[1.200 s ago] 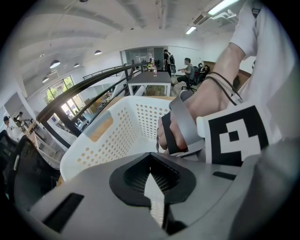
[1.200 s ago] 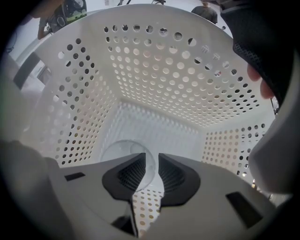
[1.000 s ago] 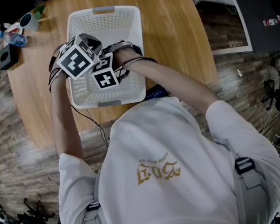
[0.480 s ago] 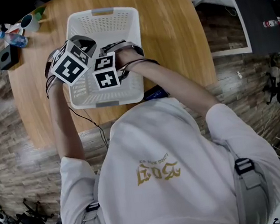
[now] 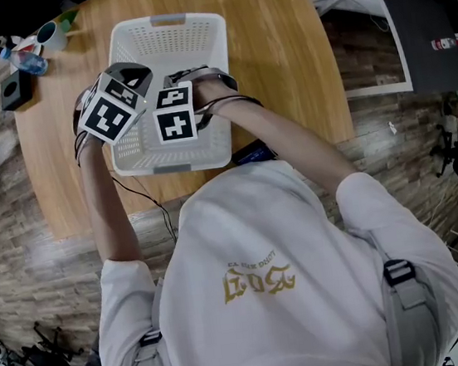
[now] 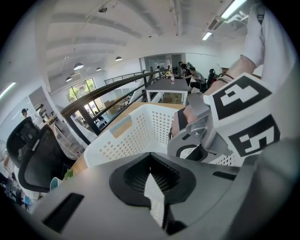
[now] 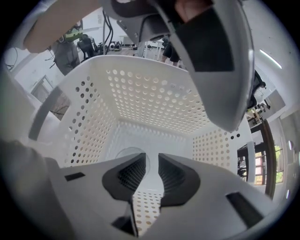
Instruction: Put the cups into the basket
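Observation:
The white perforated basket (image 5: 166, 20) stands on the round wooden table (image 5: 278, 46). Both grippers hover over its near half. My left gripper (image 5: 121, 96) is by the basket's left wall, its jaws (image 6: 152, 164) shut and holding nothing, looking across the basket (image 6: 136, 131) at the other gripper's marker cube (image 6: 239, 112). My right gripper (image 5: 188, 91) points down into the basket, its jaws (image 7: 151, 171) a narrow gap apart with nothing clearly between them. A faint round outline (image 7: 123, 152) shows on the basket floor; whether it is a clear cup I cannot tell. A white cup with a blue inside (image 5: 46, 32) stands at the table's far left.
A small bottle (image 5: 25, 62) and a black box (image 5: 12, 89) lie near that cup at the table's left edge. A cable (image 5: 152, 201) hangs off the near edge. A dark desk with a white frame (image 5: 378, 41) stands to the right.
My left gripper has shifted a little to the left and toward me over the basket's left wall. The right gripper has barely moved.

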Tool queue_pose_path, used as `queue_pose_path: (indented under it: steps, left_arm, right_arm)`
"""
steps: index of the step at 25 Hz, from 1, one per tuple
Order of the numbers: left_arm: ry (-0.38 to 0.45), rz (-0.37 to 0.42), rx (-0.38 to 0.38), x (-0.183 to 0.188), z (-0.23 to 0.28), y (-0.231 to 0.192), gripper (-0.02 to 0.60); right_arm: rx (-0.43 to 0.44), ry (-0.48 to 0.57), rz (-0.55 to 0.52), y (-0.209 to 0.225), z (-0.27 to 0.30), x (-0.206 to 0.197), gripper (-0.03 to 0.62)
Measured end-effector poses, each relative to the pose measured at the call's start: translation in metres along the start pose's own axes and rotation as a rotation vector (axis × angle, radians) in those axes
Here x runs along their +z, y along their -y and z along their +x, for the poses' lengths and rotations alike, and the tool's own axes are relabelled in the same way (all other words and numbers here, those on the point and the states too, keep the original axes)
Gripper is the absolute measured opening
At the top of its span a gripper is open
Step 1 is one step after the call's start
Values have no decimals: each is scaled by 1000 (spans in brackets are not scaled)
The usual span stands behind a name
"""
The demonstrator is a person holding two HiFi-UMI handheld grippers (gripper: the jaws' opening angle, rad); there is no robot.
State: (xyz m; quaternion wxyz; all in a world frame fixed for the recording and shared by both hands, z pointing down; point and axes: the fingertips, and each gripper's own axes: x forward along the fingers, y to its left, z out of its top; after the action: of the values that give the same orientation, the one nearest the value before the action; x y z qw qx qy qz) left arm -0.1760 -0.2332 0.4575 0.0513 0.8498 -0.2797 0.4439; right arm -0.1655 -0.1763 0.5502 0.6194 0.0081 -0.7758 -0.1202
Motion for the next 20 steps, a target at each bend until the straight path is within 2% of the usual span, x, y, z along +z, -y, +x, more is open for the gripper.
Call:
queue_pose_path:
  steps: [6,20]
  left_arm:
    - [10,-42,24,0,0,2,6]
    - [18,-101,68,-3,-2,4,6]
  right_arm:
    - [0,68,91,10,-13,1,89]
    - [3,107,165,15,-22,-13,66]
